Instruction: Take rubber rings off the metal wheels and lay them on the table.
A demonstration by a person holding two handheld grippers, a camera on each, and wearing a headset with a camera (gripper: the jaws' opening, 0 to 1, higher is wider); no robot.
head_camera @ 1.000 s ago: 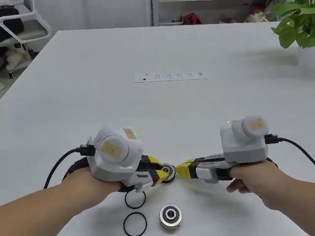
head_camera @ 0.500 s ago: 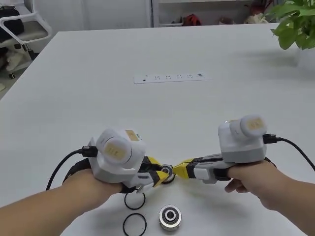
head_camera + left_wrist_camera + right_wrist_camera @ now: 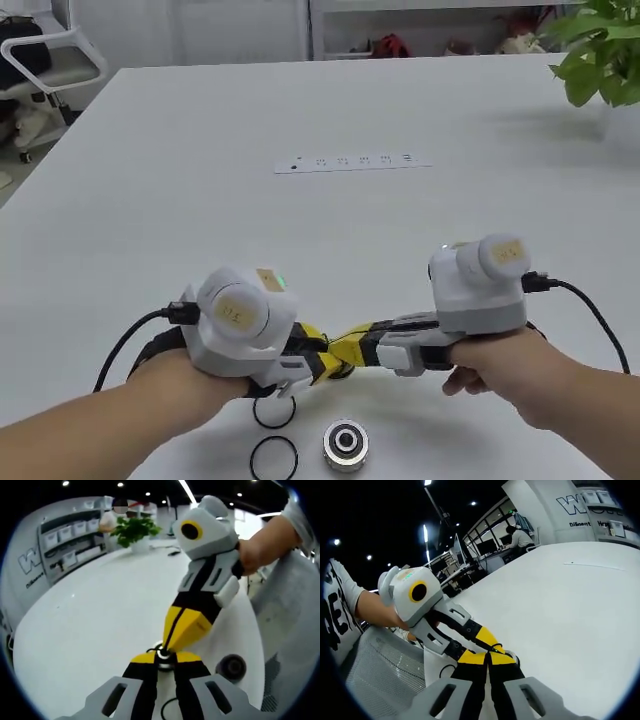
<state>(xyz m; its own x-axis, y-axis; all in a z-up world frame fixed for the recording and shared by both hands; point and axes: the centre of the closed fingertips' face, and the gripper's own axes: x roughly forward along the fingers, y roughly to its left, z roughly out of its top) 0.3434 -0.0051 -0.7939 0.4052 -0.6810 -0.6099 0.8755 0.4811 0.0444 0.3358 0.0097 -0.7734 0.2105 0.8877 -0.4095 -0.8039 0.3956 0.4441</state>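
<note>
My left gripper [image 3: 323,367] is shut on a small metal wheel [image 3: 162,653], held just above the white table [image 3: 330,230]. My right gripper [image 3: 345,352] comes in from the right with its yellow tips closed to a point at that wheel's rim, pinching its black rubber ring. In the right gripper view, my right gripper [image 3: 488,656] meets the left one [image 3: 470,628] tip to tip. Two loose black rubber rings [image 3: 274,409] [image 3: 274,458] lie on the table below my left hand. A second metal wheel [image 3: 346,442] stands beside them.
A white power strip [image 3: 352,161] lies flat mid-table. A potted plant [image 3: 598,52] stands at the far right corner, and an office chair [image 3: 48,62] stands off the far left edge. Cables trail from both grippers toward me.
The right gripper has moved left, and its tips now cover the wheel that showed between the two grippers before. The left gripper, loose rings and second wheel stay put.
</note>
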